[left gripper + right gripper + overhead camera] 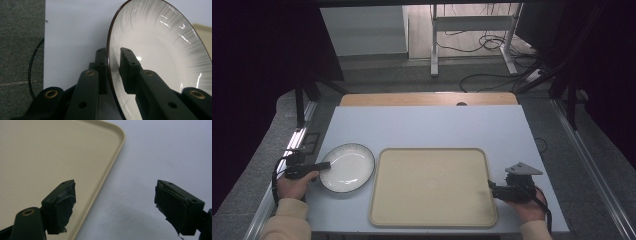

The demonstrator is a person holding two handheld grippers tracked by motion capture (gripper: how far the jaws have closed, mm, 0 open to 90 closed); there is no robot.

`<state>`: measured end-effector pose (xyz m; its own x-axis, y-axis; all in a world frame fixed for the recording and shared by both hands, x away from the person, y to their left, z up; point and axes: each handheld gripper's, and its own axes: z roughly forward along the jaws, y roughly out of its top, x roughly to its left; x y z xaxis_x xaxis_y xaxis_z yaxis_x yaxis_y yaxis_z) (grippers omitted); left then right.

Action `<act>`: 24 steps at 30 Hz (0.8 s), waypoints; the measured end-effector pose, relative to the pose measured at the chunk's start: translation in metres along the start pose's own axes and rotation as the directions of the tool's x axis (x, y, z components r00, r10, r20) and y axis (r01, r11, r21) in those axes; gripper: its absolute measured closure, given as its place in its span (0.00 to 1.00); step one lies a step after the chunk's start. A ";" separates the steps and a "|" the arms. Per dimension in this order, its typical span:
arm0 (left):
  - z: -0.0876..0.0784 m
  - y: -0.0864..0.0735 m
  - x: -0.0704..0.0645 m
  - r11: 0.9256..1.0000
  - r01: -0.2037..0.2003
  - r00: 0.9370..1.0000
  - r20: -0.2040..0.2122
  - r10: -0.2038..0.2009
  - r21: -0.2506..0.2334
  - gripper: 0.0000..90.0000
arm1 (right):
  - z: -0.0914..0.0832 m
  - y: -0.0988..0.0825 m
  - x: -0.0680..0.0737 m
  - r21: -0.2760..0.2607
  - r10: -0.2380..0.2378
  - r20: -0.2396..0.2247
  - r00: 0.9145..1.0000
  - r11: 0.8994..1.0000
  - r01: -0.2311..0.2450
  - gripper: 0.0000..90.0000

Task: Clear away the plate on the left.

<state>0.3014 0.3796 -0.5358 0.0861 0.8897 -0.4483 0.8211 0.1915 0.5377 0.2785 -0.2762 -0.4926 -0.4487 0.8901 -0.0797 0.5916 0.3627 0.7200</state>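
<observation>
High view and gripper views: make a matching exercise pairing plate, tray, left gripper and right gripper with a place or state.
1 plate
2 tray
3 left gripper
4 right gripper

a beige, bare, at the table's middle
b jaws wide apart beside the tray's edge
c white with a dark rim, left of the tray
d jaws astride the plate's rim

Pairs: 1-c, 2-a, 3-d, 4-b

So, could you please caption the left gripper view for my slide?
Left tongs closed on the rim of a white plate beside a beige tray.
</observation>
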 end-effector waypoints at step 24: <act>-0.018 0.008 -0.016 0.994 0.010 0.999 0.053 -0.004 -0.113 0.94 | -0.002 -0.001 0.000 -0.005 -0.014 0.013 1.000 1.000 0.014 0.20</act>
<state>0.2964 0.3748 -0.5117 0.1128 0.8658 -0.4875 0.7530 0.2457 0.6105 0.2761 -0.2772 -0.4922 -0.4476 0.8888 -0.0987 0.5820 0.3733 0.7224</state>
